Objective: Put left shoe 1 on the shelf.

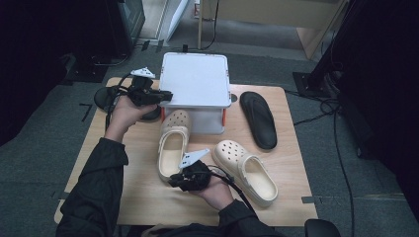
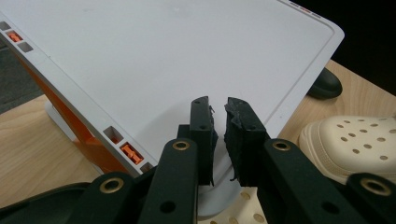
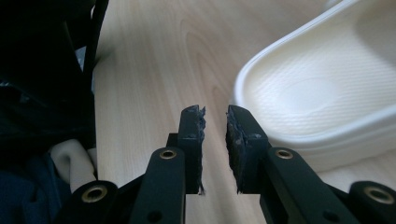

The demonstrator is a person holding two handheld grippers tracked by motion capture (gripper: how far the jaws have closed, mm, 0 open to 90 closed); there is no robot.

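A white box with a flat lid point(image 1: 195, 79) point(image 2: 163, 56) and orange latches stands at the back middle of the wooden table point(image 1: 143, 197). My left gripper point(image 1: 165, 95) point(image 2: 219, 105) hovers at the lid's left front corner, jaws a narrow gap apart with nothing between them. Two cream clogs lie in front of the box. My right gripper point(image 1: 173, 180) point(image 3: 215, 112) is low over the bare wood just beside the heel of the left clog point(image 1: 173, 143) point(image 3: 317, 93), jaws also a narrow gap apart and empty. The right clog point(image 1: 244, 170) point(image 2: 355, 140) lies slanted beside it.
A black flip-flop point(image 1: 258, 118) point(image 2: 324, 84) lies right of the box. Another black flip-flop point(image 1: 104, 96) sits at the table's left back corner, partly under my left hand. Cables trail from both grippers. Bare wood runs along the front left.
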